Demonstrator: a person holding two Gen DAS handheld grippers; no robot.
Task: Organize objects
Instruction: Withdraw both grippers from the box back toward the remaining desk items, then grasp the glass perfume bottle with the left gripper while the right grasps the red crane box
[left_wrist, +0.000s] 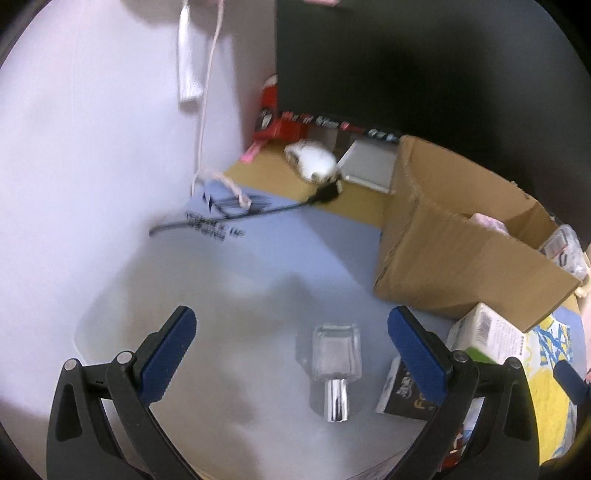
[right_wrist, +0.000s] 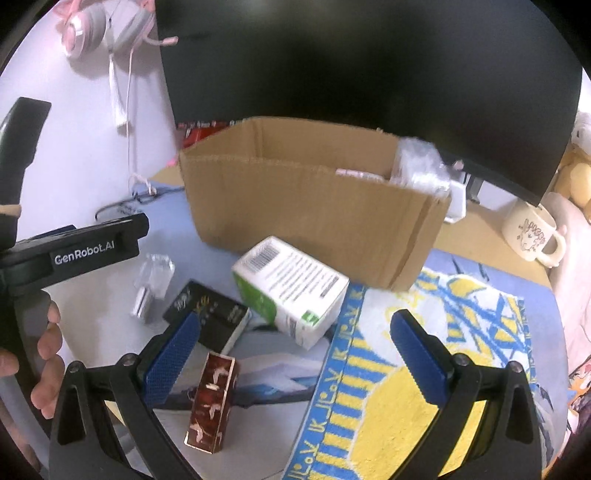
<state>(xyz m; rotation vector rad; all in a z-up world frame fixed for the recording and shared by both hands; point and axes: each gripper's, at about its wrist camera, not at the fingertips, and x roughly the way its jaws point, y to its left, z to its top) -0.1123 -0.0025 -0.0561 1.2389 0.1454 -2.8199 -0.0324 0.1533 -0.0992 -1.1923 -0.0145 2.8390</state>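
A clear glass bottle with a silver cap (left_wrist: 335, 363) lies flat on the desk mat, between the blue pads of my open left gripper (left_wrist: 291, 326), nearer the right pad. It also shows at the left of the right wrist view, bottle (right_wrist: 153, 284). Beside it lie a black box (right_wrist: 210, 314), a white-and-green box (right_wrist: 291, 286) and a dark red patterned box (right_wrist: 212, 400). An open cardboard box (right_wrist: 314, 206) stands behind them. My right gripper (right_wrist: 293, 332) is open and holds nothing, hovering over the red box and a yellow-blue towel (right_wrist: 424, 354).
A dark monitor (right_wrist: 369, 74) fills the back. A cream mug (right_wrist: 532, 236) stands at the right, a pink headset (right_wrist: 103, 26) hangs on the wall. A black cable (left_wrist: 236, 218), a white mouse-like object (left_wrist: 312, 162) and red items (left_wrist: 273, 122) lie behind the mat.
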